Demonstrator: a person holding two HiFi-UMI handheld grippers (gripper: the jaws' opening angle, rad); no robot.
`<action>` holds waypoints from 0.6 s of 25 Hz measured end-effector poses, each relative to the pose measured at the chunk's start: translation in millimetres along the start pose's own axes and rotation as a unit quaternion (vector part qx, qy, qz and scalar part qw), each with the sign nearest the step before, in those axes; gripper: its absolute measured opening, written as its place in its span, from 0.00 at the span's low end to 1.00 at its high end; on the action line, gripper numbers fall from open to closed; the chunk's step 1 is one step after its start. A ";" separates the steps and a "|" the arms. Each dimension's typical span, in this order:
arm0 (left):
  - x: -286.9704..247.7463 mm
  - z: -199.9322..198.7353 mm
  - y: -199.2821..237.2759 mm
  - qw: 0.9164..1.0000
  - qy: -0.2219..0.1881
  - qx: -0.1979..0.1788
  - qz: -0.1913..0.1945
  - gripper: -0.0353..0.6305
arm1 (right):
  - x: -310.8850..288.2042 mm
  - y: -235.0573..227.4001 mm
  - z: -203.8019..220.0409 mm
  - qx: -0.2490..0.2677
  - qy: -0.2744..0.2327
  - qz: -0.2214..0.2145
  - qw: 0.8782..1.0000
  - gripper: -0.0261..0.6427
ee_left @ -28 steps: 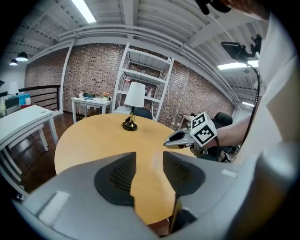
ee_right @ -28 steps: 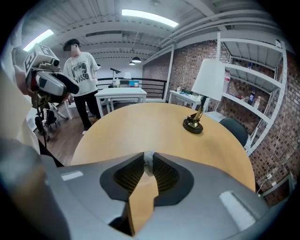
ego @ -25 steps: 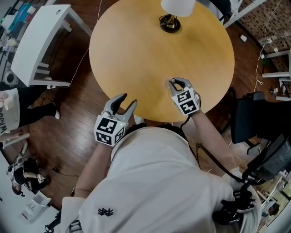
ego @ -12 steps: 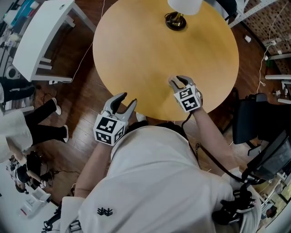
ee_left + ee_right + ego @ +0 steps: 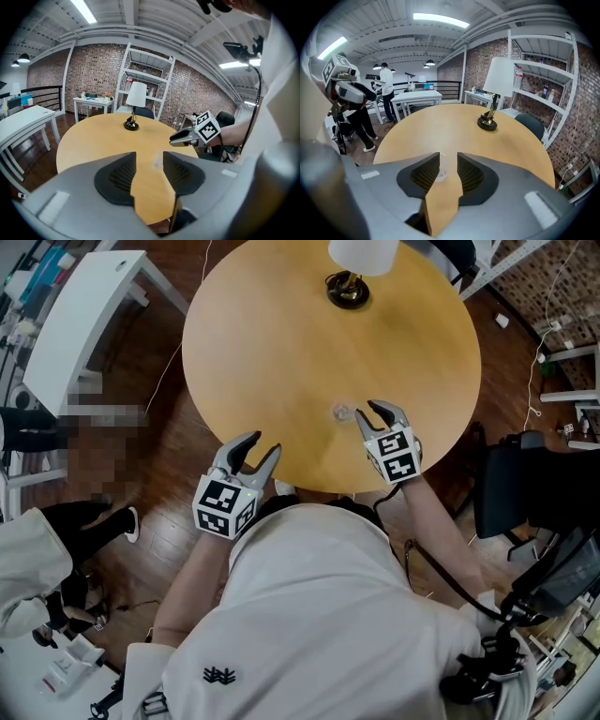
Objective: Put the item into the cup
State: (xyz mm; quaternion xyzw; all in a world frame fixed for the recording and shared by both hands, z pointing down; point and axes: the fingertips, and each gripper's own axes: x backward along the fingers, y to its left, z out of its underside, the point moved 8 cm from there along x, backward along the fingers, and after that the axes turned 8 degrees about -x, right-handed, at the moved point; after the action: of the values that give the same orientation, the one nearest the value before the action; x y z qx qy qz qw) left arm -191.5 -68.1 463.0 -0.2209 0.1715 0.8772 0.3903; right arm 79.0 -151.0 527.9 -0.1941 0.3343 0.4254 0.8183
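One clear cup (image 5: 342, 412), one lamp (image 5: 364, 251); left gripper (image 5: 265, 446) and right gripper (image 5: 367, 411) jaws apart

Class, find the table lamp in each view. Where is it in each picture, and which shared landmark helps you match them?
Head view: lamp at the top edge, right of centre, shade cut off.
Left gripper view: lamp left of centre, on the table's far side.
Right gripper view: lamp right of centre, upper half.
Shared landmark: the round wooden table that it stands on.
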 end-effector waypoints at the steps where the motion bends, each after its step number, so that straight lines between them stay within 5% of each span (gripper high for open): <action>1: -2.6 -3.3 -2.6 1.000 -0.001 -0.002 0.000 0.29 | 8.0 -2.7 -2.4 -0.002 -0.008 0.000 1.000 0.22; 15: -37.7 -33.5 -93.9 0.999 0.005 0.007 -0.050 0.29 | 126.9 -53.0 8.1 0.001 -0.075 -0.045 0.996 0.22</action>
State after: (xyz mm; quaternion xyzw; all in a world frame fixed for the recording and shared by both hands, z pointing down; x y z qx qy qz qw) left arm -89.0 -47.1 442.3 -0.2313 0.1683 0.8543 0.4341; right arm 178.4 -104.1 444.9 -0.1757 0.2629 0.4011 0.8597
